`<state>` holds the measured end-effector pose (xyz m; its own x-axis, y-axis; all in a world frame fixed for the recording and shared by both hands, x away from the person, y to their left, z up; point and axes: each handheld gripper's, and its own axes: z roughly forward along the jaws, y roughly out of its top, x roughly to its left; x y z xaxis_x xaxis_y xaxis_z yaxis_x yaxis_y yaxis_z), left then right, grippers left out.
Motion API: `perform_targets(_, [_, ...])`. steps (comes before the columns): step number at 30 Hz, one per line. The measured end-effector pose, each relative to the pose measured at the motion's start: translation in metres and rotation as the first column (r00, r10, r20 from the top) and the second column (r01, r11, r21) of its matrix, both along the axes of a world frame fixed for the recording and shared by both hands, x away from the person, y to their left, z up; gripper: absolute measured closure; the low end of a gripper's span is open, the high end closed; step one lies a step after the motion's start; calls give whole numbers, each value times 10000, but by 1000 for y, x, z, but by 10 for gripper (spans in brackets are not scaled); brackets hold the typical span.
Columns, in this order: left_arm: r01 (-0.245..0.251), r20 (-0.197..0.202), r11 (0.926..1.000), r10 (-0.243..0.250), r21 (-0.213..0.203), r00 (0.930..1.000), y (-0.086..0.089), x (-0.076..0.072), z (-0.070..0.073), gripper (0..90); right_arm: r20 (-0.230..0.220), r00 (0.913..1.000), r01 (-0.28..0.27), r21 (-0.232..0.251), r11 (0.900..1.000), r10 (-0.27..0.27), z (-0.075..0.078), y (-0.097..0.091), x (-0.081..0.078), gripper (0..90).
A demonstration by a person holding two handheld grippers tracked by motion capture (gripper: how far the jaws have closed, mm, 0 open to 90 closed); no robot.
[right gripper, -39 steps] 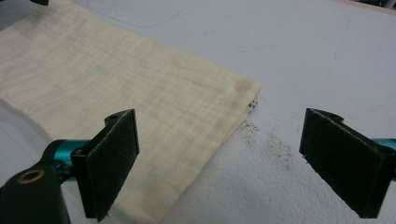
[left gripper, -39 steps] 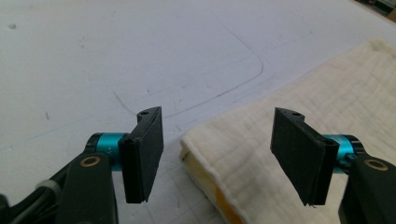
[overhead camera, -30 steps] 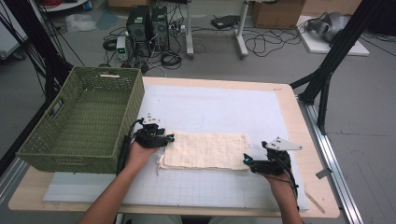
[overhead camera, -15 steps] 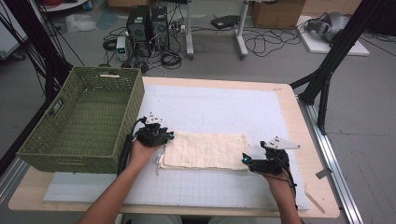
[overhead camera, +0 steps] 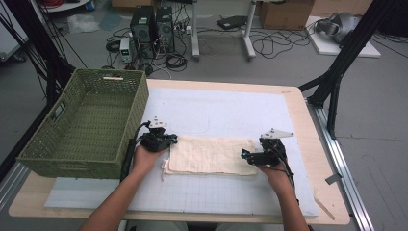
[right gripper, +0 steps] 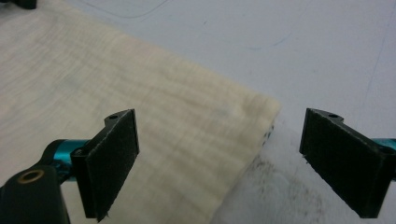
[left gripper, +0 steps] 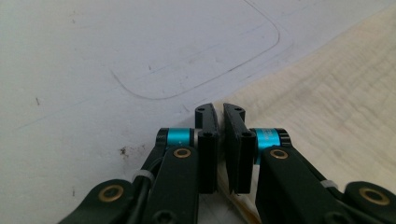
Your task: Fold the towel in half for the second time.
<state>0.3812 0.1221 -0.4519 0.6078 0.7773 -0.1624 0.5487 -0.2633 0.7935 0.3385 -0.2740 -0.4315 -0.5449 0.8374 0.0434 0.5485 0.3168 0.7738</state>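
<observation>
While the soft, cream, folded cloth [overhead camera: 210, 155] lies flat on the smooth white mat [overhead camera: 231, 110], the left gripper [left gripper: 219, 116] has just pinched its edge and the right gripper [right gripper: 217, 154] gapes wide over a corner.

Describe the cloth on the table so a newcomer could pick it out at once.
On the white gridded mat covering the wooden table, look right of the green woven basket. The folded cream towel lies flat between the left gripper and right gripper, the only soft, pale-yellow thing there.
</observation>
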Motion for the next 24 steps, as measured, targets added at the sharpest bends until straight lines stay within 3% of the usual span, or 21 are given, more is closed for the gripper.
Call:
perform_targets(4, [-6,-47,10000,5,-78,10000,1,0,0,836,-104,9997,239,-95,9997,-240,4,0,19,115])
perform_targets(7, [6,-35,9999,-6,-124,10000,1,0,0,836,-201,9991,361,-28,9993,-361,6,-4,30,244])
perform_targets(12, [-9,31,9999,10,-144,10000,1,-1,0,834,-622,9967,498,-255,9984,-513,-1,-9,41,333])
perform_targets(17, [17,40,9999,-16,-121,10000,1,-1,0,836,-1019,9948,-3,-552,9985,-53,-11,-5,48,443])
perform_targets(18, [30,50,9999,-30,-121,10000,1,-1,0,837,-996,9949,108,-486,9988,-156,-11,-5,48,468])
perform_targets(20, [42,79,9999,-41,-119,10000,1,-1,0,840,-1007,9944,293,-394,9988,-331,-11,-6,49,548])
perform_targets(21, [52,90,9999,-51,-117,9999,1,-1,0,841,-994,9945,298,-406,9987,-337,-11,-7,49,629])
perform_targets(24, [-3,216,9999,6,-117,9998,1,-2,1,847,-1187,9928,-185,-240,9995,155,-9,-6,48,828])
